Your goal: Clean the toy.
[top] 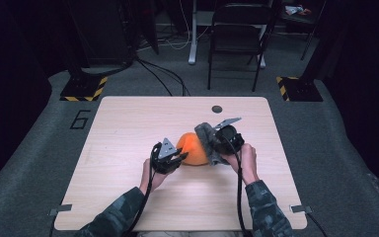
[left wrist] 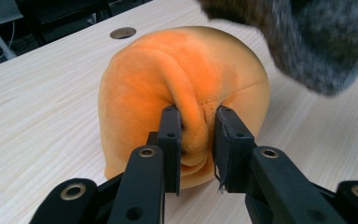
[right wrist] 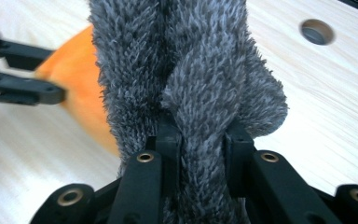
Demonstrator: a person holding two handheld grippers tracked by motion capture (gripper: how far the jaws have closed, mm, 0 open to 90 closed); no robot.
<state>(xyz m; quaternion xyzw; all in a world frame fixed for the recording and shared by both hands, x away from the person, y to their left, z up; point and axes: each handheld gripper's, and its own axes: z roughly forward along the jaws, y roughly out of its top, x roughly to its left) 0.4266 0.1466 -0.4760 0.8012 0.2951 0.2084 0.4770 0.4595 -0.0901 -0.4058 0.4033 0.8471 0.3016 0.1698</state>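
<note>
Left hand-held gripper (left wrist: 196, 135) clamped on orange plush (left wrist: 182, 93) fold, frame centre — right hand-held gripper (right wrist: 198, 140) clamped on grey fleece (right wrist: 186, 70) — bench (top: 128, 128) beneath.

The high view looks forward and down from above the person's side, taking in the whole table (top: 128, 123) with both tools near its middle. The left gripper view rides low behind its own jaws, very close to the orange plush (left wrist: 182, 93) just ahead of them. The right gripper view sits equally close behind its jaws, grey fabric (right wrist: 186, 70) directly in front; both share the plush and the table hole (right wrist: 317, 31).
</note>
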